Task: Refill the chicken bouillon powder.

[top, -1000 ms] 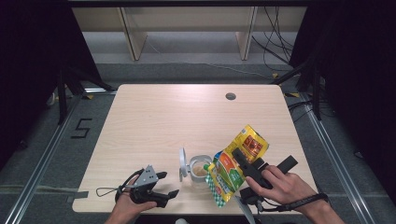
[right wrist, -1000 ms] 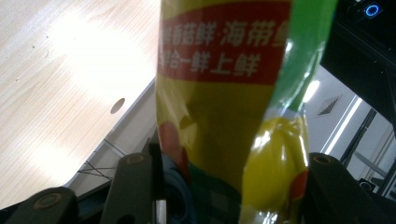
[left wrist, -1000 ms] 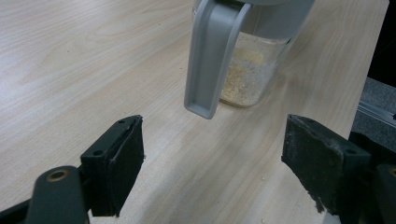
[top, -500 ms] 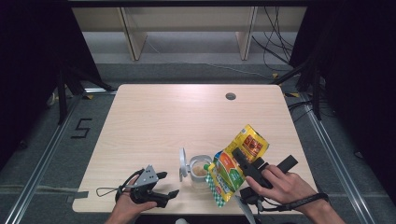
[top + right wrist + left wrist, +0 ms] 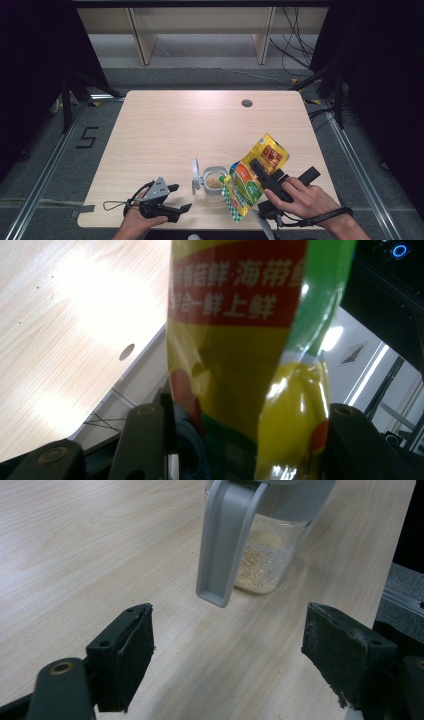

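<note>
1. The left tongs (image 5: 175, 197) sit at the near edge of the bench (image 5: 165, 130), spread wide with nothing in them.
2. The right tongs (image 5: 240, 440) squeeze the yellow bag (image 5: 252, 177), tipped over the jar (image 5: 215, 184).
3. This looks like the pouring step. The jar stands between both tongs, lid (image 5: 196, 176) flipped up.
4. Next, tip the bag gently so nothing spills.

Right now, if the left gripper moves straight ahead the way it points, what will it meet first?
Most likely the grey flip lid hanging open off the clear jar, which stands straight ahead of the open left gripper. Bare table lies between; depth is uncertain.
</note>
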Available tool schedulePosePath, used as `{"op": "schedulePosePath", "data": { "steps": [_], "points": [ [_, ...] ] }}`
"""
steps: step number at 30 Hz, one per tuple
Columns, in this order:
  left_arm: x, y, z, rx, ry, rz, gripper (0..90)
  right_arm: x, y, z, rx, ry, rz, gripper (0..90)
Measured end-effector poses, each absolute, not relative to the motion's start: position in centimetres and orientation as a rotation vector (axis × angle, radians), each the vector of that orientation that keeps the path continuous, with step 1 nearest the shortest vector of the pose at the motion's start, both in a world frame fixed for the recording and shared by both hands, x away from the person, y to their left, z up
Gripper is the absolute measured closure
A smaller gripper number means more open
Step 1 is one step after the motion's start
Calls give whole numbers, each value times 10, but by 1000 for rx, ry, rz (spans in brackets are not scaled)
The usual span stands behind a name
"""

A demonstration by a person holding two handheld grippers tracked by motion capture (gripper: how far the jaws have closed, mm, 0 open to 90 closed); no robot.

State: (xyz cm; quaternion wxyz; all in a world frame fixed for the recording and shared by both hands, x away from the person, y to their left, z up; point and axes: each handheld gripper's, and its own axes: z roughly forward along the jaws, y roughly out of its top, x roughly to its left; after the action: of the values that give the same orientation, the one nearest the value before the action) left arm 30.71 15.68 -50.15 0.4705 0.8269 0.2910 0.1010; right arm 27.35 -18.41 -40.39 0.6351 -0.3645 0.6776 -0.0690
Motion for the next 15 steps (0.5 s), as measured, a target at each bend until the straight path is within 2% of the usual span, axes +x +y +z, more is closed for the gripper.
{"op": "schedulePosePath", "data": {
  "steps": [15],
  "points": [
    [306,156,-502,2013,718,239,202,271,-178,-404,-837,1546,-137,566]
  ]
}}
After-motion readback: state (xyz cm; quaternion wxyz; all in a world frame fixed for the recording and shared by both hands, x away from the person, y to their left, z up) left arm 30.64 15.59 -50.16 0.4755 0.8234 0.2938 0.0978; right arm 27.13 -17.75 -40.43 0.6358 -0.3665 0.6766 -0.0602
